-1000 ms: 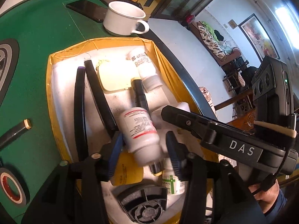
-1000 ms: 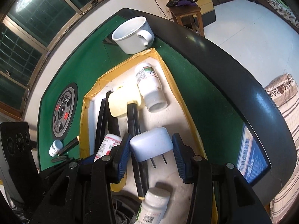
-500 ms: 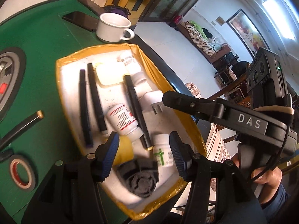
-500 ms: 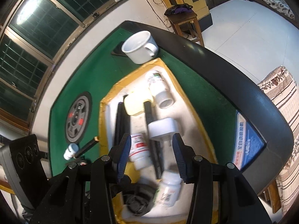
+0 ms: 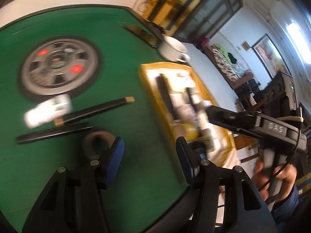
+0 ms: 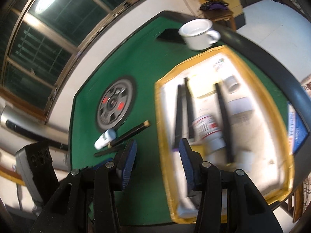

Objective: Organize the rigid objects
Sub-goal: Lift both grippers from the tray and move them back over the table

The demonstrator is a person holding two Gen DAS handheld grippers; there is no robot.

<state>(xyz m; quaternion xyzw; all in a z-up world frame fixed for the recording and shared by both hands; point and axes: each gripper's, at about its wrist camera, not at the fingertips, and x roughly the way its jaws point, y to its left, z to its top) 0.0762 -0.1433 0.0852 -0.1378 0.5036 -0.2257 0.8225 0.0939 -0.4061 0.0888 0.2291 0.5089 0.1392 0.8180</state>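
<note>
The tray (image 6: 223, 128) is a shallow rectangular box with a yellow rim and a pale lining, set on the green felt counter (image 6: 147, 73) near its dark padded edge. It holds several rigid items: three long black sticks (image 6: 189, 108) lying lengthwise, a white cylindrical bottle with a red-printed label (image 6: 210, 130) beside them, a second white bottle (image 6: 231, 81) toward the far corner, a pale yellow flat block (image 6: 202, 86), and a white boxy plug (image 6: 240, 104). Motion blur obscures finer detail.

Outside the tray, on the felt, lie a small white bottle (image 5: 47, 110), a black stick with tan ends (image 5: 93, 111) touching it, a flat black strip (image 5: 52, 133) just beside that, and a roll of tape (image 5: 97, 143), blurred. A round grey wheel-pattern disc (image 5: 58, 68) with red marks is set into the counter. A white glazed mug (image 6: 198, 33) stands beyond the tray's far end, next to a flat dark phone (image 6: 170, 36).

The left gripper (image 5: 150, 160) hangs over bare felt between the tape and the tray, its blue-padded fingers spread with nothing between them. The right gripper (image 6: 157, 159) hangs over the tray's near left rim, fingers (image 6: 129, 155) likewise spread and holding nothing. In the left view, the right hand (image 5: 276, 176) wraps around the right gripper's black handle.
</note>
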